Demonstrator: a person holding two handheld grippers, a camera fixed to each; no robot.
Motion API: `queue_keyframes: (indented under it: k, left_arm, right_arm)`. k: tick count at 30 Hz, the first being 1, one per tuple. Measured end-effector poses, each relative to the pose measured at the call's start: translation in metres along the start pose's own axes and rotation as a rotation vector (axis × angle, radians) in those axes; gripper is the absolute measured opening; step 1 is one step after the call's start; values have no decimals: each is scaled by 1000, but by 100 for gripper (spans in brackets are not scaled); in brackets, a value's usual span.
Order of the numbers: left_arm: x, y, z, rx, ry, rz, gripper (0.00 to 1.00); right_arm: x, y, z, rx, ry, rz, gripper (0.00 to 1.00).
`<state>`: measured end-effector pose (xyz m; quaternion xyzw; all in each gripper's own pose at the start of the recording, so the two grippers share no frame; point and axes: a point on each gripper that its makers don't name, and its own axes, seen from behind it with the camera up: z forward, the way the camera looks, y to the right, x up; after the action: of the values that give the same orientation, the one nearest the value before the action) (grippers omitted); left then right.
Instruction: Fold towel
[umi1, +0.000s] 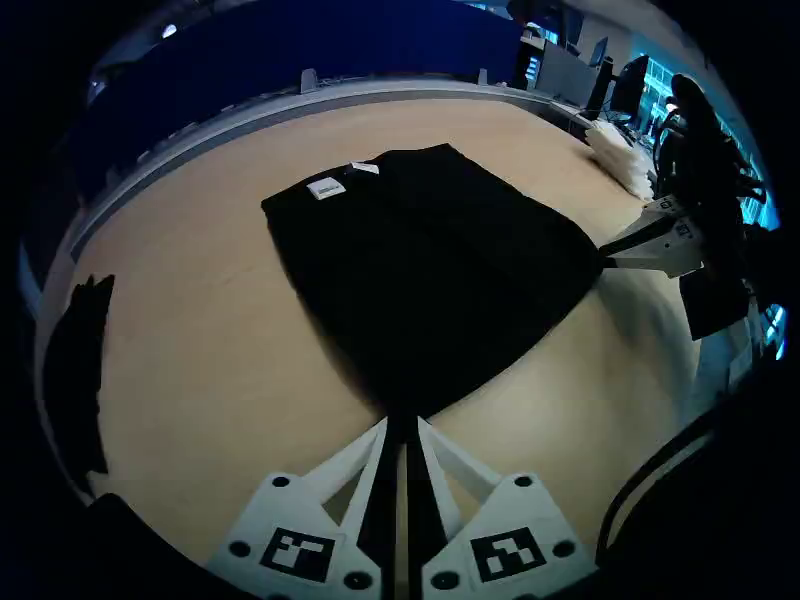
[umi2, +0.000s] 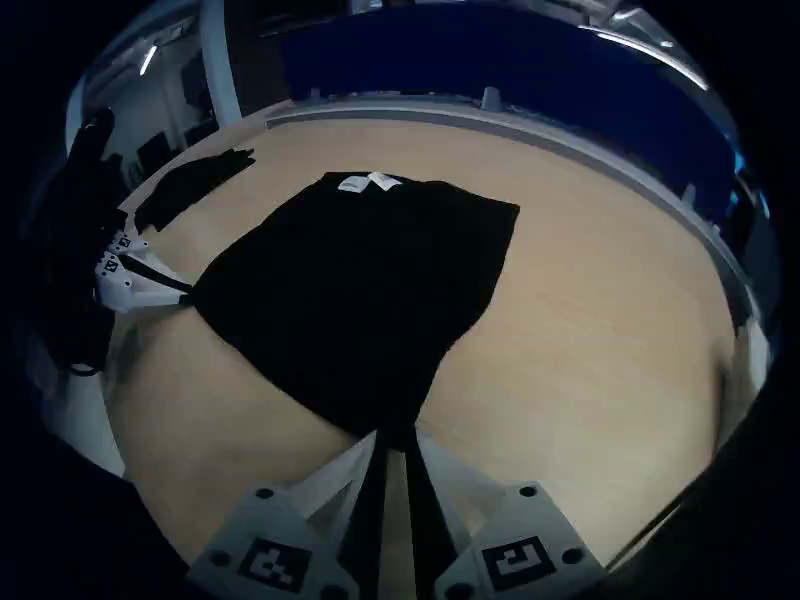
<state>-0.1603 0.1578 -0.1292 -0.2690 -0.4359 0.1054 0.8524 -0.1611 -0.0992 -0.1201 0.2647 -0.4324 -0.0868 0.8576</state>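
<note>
- My left gripper (umi1: 405, 425) sits at 6 o'clock in the left gripper view. Its fingers are drawn narrow, with the near corner of the towel (umi1: 430, 260) nipped between them.
- The towel is black and lies spread on the wooden table (umi1: 200, 330). It runs from my fingertips up toward 12 o'clock across the middle of that view.
- Two small white tags (umi1: 327, 187) lie at the towel's far edge, around 11 o'clock from its middle (too small for me to read).
- In the same view my right gripper (umi1: 603, 257) comes in at 3 o'clock, its tips pinched on another corner of the towel.
- In the right gripper view that gripper's own fingers stand at 6 o'clock, close together on their corner. The left gripper shows at 9 o'clock, gripping its corner.
- I cannot tell whether either held corner is raised off the table.
- In the left gripper view a dark cloth (umi1: 75, 370) lies at 9 o'clock, well apart from the towel.
- A white pile of cloth (umi1: 620, 155) sits at 2 o'clock near the table's far edge.
- A blue partition (umi1: 300, 40) runs behind the table at 12 o'clock.
</note>
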Motion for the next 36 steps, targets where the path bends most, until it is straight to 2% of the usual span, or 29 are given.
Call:
queue_keyframes:
  k: [9, 19, 28, 32, 36]
  left_arm:
    - [16, -1, -19, 6, 25, -30, 6]
    - [40, 3, -54, 0, 61, -69, 5]
    - [47, 9, -89, -22, 64, -125, 5]
    - [47, 12, -98, -35, 68, -155, 5]
    - [50, 10, -99, -38, 68, -178, 5]
  right_arm:
    - [18, 0, -21, 6, 26, -10, 12]
    - [36, -7, -58, 16, 49, -34, 12]
    - [42, -12, -90, 27, 51, -30, 12]
    - [42, -13, -96, 31, 49, -20, 12]
    - [44, -13, -96, 29, 43, -19, 12]
